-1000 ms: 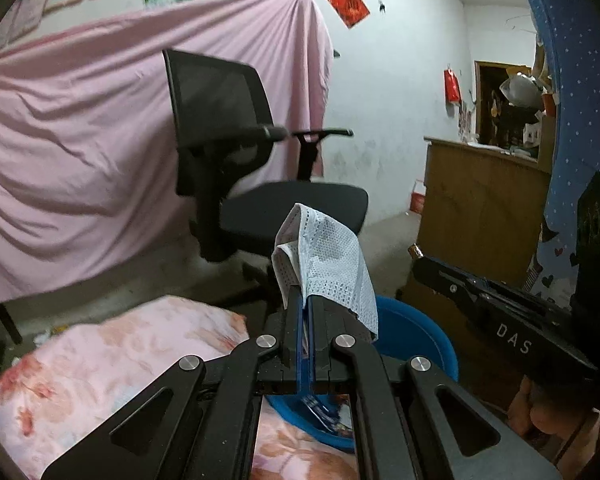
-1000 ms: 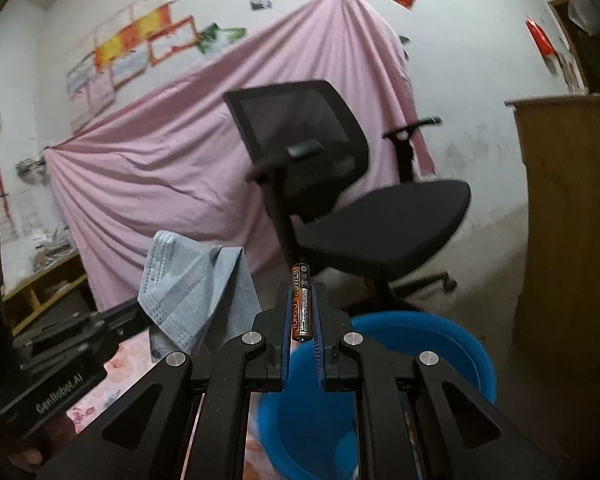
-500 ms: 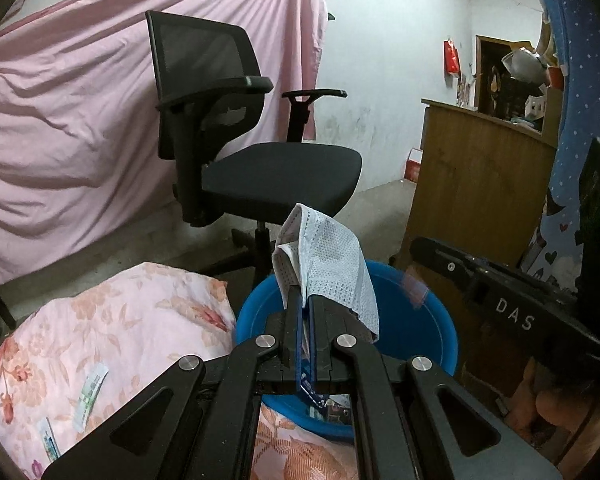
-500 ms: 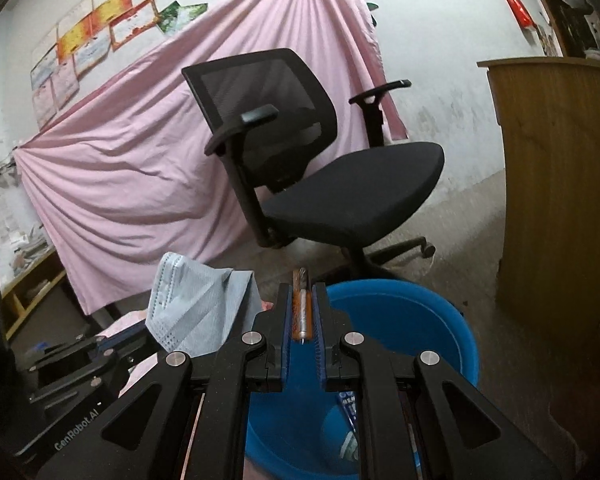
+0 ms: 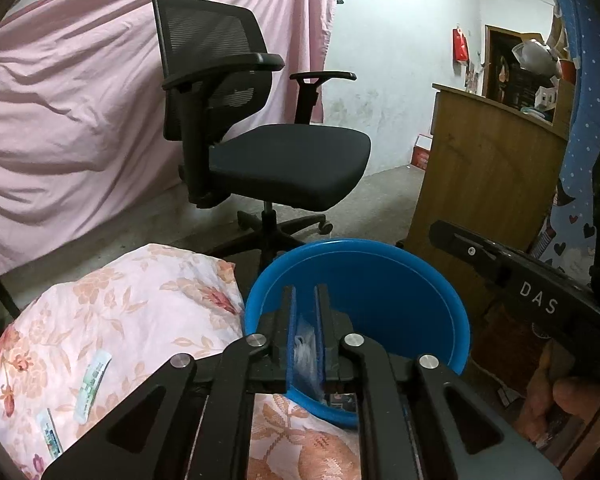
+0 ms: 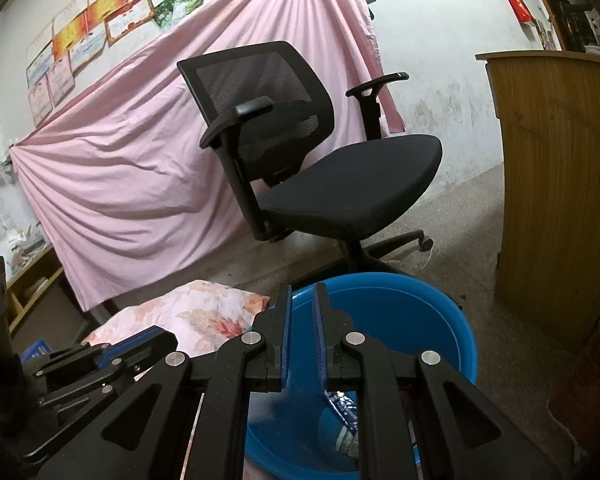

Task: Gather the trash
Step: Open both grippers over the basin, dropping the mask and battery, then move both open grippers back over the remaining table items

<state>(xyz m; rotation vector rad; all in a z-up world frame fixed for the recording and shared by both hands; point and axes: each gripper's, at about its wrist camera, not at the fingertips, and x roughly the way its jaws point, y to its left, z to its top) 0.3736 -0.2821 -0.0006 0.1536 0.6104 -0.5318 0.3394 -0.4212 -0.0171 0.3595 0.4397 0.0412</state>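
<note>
A blue plastic basin (image 5: 400,292) stands on the floor beside a floral-covered surface; it also shows in the right wrist view (image 6: 420,320). My left gripper (image 5: 304,300) is open a little above the basin's near rim; a white mask (image 5: 306,350) shows low between its fingers, falling or lying in the basin. My right gripper (image 6: 301,300) is open and empty over the basin. Trash wrappers (image 6: 346,420) lie at the basin's bottom. The right gripper's body (image 5: 540,300) shows in the left wrist view, the left gripper's (image 6: 100,364) in the right.
A black office chair (image 5: 260,140) stands behind the basin before a pink sheet (image 5: 60,120). A wooden cabinet (image 5: 480,168) is to the right. The floral cloth (image 5: 120,320) carries small paper labels (image 5: 94,384).
Both grippers tilted down over the basin and opened. The mask left the left gripper's fingertips and the battery left the right gripper's.
</note>
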